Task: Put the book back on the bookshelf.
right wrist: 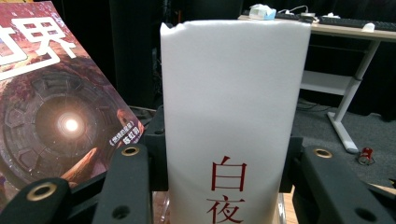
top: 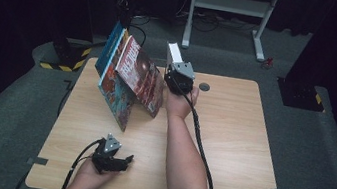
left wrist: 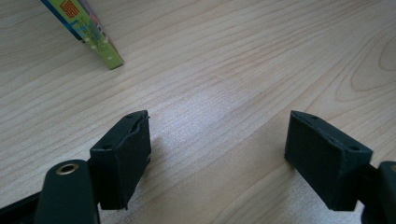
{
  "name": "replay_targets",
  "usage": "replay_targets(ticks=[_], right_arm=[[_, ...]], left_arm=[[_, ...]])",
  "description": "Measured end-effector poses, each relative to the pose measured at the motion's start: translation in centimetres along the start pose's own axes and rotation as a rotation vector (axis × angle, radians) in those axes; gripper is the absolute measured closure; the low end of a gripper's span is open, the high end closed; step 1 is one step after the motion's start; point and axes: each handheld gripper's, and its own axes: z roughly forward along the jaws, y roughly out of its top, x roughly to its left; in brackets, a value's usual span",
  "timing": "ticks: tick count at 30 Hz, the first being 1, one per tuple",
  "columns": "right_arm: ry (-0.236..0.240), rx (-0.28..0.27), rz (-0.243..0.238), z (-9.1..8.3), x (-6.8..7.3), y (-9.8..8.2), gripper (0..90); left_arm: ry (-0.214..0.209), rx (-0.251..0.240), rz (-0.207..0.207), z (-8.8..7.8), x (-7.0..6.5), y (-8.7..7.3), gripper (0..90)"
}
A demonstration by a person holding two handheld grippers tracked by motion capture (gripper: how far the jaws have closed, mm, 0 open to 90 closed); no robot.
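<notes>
Item 1, near left: your left gripper (top: pixel 118 162) rests low on the pale wood-grain tabletop (top: pixel 230 144), jaws spread wide with nothing between them. It is well apart from the books, so it cannot steady anything if they slip.

Item 2, middle: your right gripper (top: pixel 175 64) is raised at the far edge, jaws half closed on the spine of a thick white book with red characters (right wrist: pixel 233 116), pads pressing both sides. The book stands upright in the grip, most of it above the pads. Risk: it looks top-heavy, so a quick tilt of your wrist could pivot it or let it slide out.

Item 3, just left of that: a dark red paperback with a glowing circular cover picture (top: pixel 140 74) leans steeply against a blue-covered book (top: pixel 112 53) behind it. Risk: the lean looks precarious; nudge it while setting the white book alongside and you may topple the row toward the table's left edge.
</notes>
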Motion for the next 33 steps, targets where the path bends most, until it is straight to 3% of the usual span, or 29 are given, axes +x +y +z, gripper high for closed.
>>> replay_targets(ticks=[33], right_arm=[[0.017,0.01,0.016,-2.3,-0.5,-2.7,52.9]], left_arm=[[0.001,-0.001,0.005,0.0,0.0,0.0,22.9]])
